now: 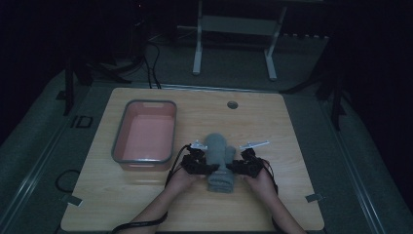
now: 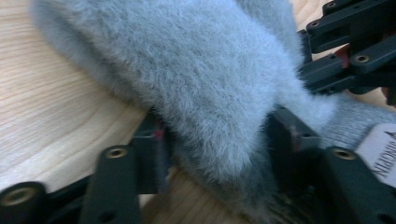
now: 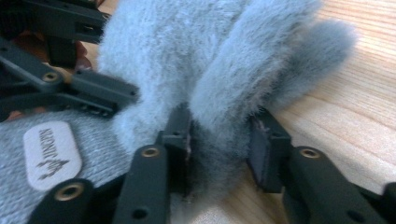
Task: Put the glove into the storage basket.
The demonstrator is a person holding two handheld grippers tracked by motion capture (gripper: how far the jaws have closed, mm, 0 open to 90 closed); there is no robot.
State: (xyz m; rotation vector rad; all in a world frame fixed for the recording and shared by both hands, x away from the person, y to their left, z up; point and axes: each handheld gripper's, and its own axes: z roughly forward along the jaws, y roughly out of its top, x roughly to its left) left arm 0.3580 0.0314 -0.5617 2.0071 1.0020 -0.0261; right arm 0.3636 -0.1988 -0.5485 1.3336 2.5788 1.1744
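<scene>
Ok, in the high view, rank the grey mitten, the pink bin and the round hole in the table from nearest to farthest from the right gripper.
1. Grey mitten: pinched between the jaws of the right gripper, just to its left.
2. Round hole: beyond the gripper, near the table's far edge.
3. Pink bin: off to the left, past the left gripper.

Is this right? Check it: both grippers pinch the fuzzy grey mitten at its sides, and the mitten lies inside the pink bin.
Not quite. The left gripper and right gripper do pinch the fuzzy grey mitten at its sides, but the mitten lies on the wooden table, beside the pink bin, not inside it. The high view shows this.
</scene>
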